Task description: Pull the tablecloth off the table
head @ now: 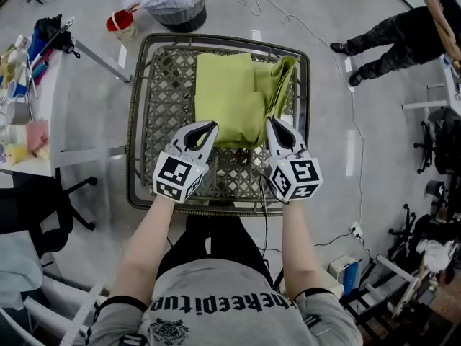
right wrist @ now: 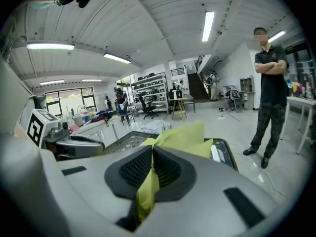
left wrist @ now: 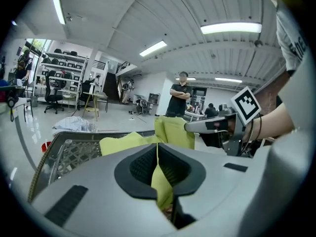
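The yellow-green tablecloth lies bunched and folded over on the far half of the woven table, with its near edge lifted. My left gripper is shut on that edge at its left corner. The cloth is pinched between the ribbed pads in the left gripper view. My right gripper is shut on the right corner, and a fold of cloth hangs between its pads in the right gripper view. Both grippers sit side by side over the near half of the table.
A person stands on the floor beyond the table's far right corner. A basket of laundry and a red cup sit past the far edge. A cluttered white desk stands at left, and a cable runs along the right.
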